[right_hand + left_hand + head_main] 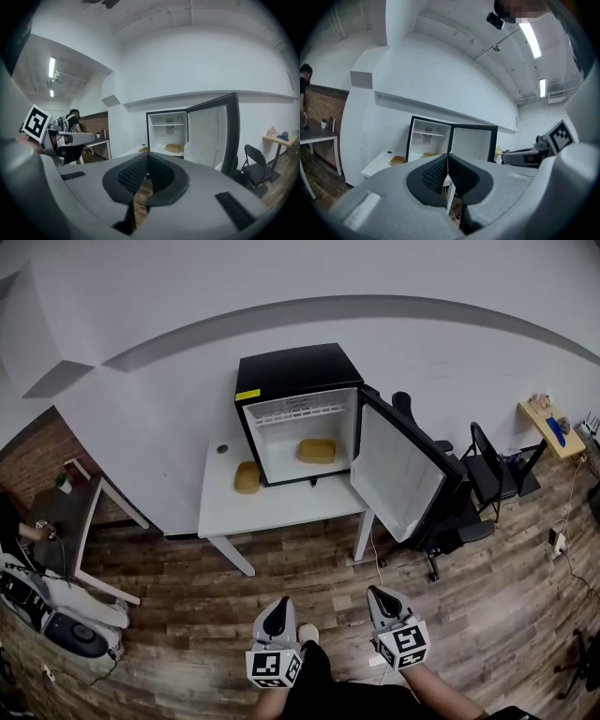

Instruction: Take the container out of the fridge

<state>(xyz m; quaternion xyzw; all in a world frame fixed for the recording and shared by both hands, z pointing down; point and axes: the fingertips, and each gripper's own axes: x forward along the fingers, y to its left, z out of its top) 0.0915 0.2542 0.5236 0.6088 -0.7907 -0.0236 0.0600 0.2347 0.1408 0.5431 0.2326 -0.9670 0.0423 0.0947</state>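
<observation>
While standing well back from the bench [281, 507], holds the left tool [448, 157] level, jaws pressed together with nothing between them. Holds the right tool [147, 154] just beside it, tips likewise meeting, nothing gripped. Touches nothing with either; only wooden floor [187, 596] beneath. Well ahead on the white bench, a black fridge [298, 371], its door [398, 470] swung wide to the right. Inside, on the bottom of the fridge, the tan container [317, 450]; contents impossible to tell. Outside, on the bench just left of the fridge, another container [247, 477] of the same tan.
</observation>
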